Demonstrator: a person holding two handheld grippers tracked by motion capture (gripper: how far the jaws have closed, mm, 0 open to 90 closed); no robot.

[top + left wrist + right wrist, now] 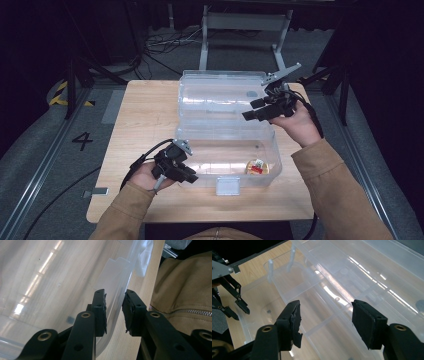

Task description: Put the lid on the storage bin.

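A clear plastic box (274, 150) stands on the wooden table with its lid (220, 92) swung back flat behind it. Inside the box, near its front right, lies a small yellow and red thing (257, 166). My left gripper (190, 177) is at the front left corner. In the left gripper view its jaws (115, 312) straddle the curved box wall (112, 322), and a gap shows beside the right pad. My right gripper (251, 110) hovers over the lid's right side, open with nothing between its fingers (325, 322) above the clear plastic (362, 277).
A white latch (227, 185) sticks out at the box's front. The table (145, 115) has bare wood left of the box and along its front edge. A metal frame (245, 22) and cables stand on the floor behind. The left gripper (237, 307) appears far left in the right gripper view.
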